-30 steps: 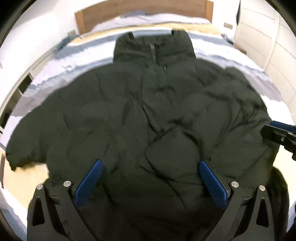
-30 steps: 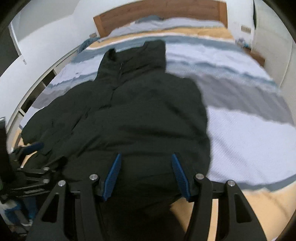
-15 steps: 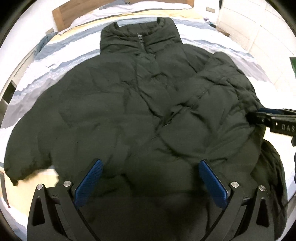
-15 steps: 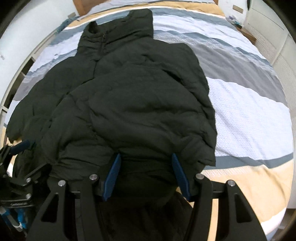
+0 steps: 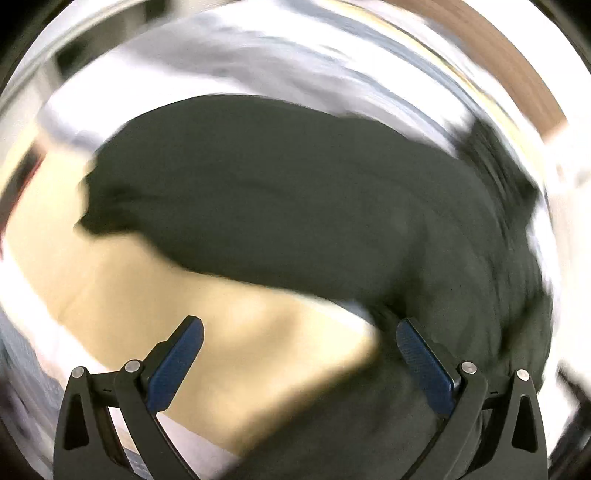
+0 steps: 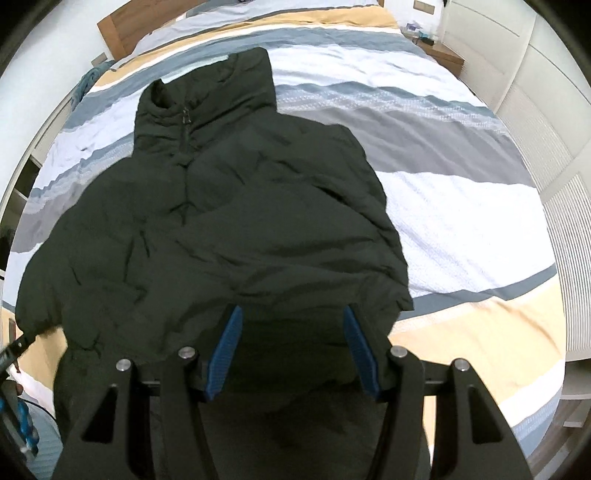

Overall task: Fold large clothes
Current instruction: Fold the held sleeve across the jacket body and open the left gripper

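jacket: we see a dark puffer jacket (image 6: 229, 229) lying flat on the bed (image 6: 461, 206), collar toward the wooden headboard (image 6: 122, 27), zip up the middle
jacket fold: right side looks doubled over onto the body – hem edge bunched just in front of the right tool
right tool: right tool (image 6: 291, 350) points down at the near hem; blue pads (image 6: 225, 354) stand about half apart, dark fabric fills the gap between them – we cannot tell if the pads press on it or only hover above
left tool: left tool (image 5: 295, 362) seen in its own view only, jaws wide apart, nothing between them; tan bedding shows through the gap
left view: heavily smeared; jacket (image 5: 295, 199) is a dark mass across the middle, one sleeve end reaching left over the tan stripe of the bed (image 5: 110, 295); right finger sits over the jacket edge, touching or not we cannot tell
bed cover: stripes of white, grey, blue-grey and tan
surroundings: white wardrobe (image 6: 535, 122) on the right of the right view
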A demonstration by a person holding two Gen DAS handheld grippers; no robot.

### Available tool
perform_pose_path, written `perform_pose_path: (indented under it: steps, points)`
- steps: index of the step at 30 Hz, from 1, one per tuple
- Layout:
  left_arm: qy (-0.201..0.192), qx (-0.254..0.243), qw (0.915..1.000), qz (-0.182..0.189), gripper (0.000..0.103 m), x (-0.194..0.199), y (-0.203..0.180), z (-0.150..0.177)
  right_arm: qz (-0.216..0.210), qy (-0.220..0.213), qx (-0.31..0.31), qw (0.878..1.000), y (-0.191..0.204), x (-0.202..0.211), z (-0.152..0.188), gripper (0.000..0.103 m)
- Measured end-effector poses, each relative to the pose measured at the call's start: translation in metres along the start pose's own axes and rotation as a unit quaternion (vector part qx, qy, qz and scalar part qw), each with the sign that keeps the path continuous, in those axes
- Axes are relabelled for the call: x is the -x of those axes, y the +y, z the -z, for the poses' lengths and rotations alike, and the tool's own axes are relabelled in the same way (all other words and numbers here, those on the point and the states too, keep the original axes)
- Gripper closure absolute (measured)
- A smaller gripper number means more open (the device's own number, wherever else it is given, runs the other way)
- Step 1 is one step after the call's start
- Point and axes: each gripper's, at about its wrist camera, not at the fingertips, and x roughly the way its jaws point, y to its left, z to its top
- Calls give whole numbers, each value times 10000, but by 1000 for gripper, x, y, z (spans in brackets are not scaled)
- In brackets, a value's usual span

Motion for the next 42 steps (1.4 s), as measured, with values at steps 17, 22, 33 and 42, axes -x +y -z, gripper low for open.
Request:
perform_pose_path:
  steps: [17, 22, 33, 42]
  points:
    - [-120, 2956, 9447, 1416, 29, -58, 156, -57, 346, 94, -90, 9993, 63, 22, -9, 47]
    - [-122, 2789, 9441, 1754, 66, -46, 162, -62, 562, 8, -258, 9981, 52, 38, -4, 47]
    - [-461, 1767, 9707, 1561, 81, 0, 118, -86, 631, -194, -400, 9970, 33, 62, 2, 47]
    - [-773, 288, 9919, 970, 82, 54, 45, -83, 395, -411, -648, 9963, 10, 64, 13, 47]
